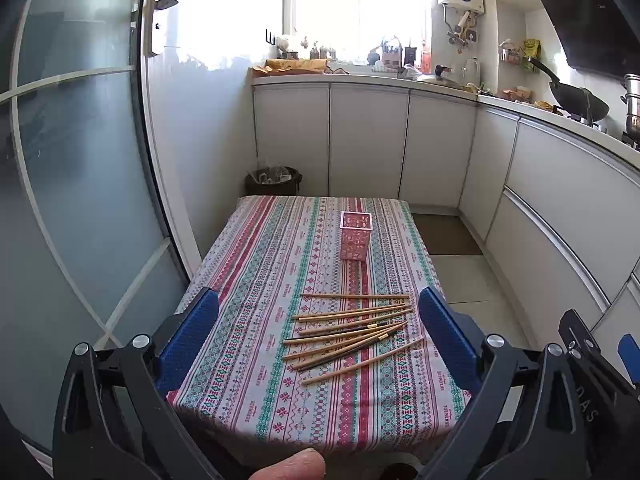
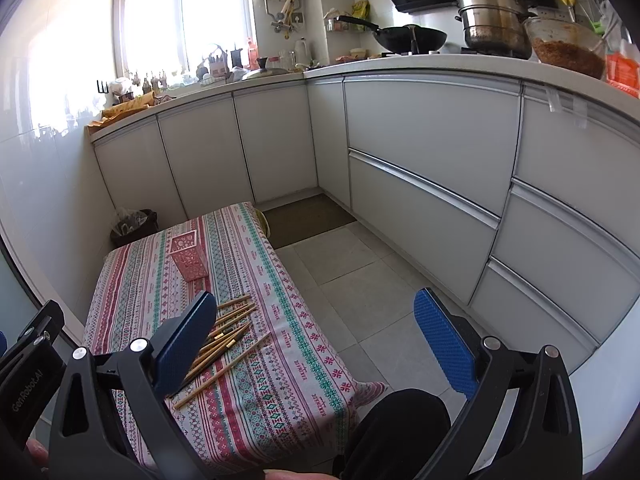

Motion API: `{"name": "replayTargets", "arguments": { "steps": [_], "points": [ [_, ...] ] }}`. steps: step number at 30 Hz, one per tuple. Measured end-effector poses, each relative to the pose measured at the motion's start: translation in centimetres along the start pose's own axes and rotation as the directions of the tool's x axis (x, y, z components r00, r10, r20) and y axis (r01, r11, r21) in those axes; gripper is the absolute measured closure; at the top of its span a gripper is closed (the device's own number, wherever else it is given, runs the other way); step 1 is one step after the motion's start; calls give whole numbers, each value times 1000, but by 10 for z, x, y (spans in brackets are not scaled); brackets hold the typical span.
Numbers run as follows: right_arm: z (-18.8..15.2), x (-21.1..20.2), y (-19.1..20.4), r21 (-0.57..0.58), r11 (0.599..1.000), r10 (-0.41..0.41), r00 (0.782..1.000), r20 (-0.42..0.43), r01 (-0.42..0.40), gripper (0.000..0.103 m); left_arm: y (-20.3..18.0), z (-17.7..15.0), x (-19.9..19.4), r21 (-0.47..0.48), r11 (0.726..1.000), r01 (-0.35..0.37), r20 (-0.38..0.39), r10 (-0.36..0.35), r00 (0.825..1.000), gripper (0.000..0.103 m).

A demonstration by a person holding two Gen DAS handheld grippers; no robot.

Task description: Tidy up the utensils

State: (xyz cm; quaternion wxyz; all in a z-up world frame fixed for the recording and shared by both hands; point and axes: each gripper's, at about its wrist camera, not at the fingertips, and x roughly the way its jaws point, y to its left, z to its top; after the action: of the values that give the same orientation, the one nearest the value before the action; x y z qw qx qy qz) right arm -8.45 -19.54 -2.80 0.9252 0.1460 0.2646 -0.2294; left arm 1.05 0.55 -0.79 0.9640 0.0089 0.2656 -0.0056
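Observation:
Several wooden chopsticks [image 1: 352, 330] lie fanned out on a small table with a striped patterned cloth [image 1: 256, 280]; some have dark tips. A pink perforated square holder [image 1: 355, 237] stands upright beyond them. My left gripper [image 1: 320, 320] is open and empty, held above the near part of the table, with the chopsticks between its blue pads. In the right wrist view the chopsticks [image 2: 224, 344] and holder [image 2: 188, 258] are at the left. My right gripper [image 2: 316, 328] is open and empty, to the right of the chopsticks, half over the floor.
White kitchen cabinets [image 1: 368, 140] run along the back and right, their counter crowded with pots and a wok [image 2: 412, 38]. A bin [image 1: 273, 180] stands behind the table. A glass door [image 1: 72, 160] is at the left. Tiled floor [image 2: 352, 280] lies right of the table.

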Motion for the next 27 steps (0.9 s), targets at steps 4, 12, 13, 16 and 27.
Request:
{"name": "replayTargets", "arguments": {
  "steps": [4,12,13,16,27],
  "points": [
    [0,0,0,0,1000,0,1000,-2,0,7,0,-1,0,2,1000,1,-3,-1,1000,7],
    [-1,1,1,-1,1000,3,1000,-7,-3,7,-1,-2,0,2,1000,1,-7,-1,1000,7],
    [-1,1,1,-1,1000,3,1000,-8,-3,7,-1,-2,0,2,1000,2,-7,-2,1000,7],
    [-1,1,1,-1,1000,3,1000,-9,-3,7,-1,-2,1,3,1000,3,-6,-2,1000,7],
    [-2,2,2,-4,1000,4,1000,-17,-4,7,-1,-2,3,2,1000,1,-13,-1,1000,7]
  ]
}}
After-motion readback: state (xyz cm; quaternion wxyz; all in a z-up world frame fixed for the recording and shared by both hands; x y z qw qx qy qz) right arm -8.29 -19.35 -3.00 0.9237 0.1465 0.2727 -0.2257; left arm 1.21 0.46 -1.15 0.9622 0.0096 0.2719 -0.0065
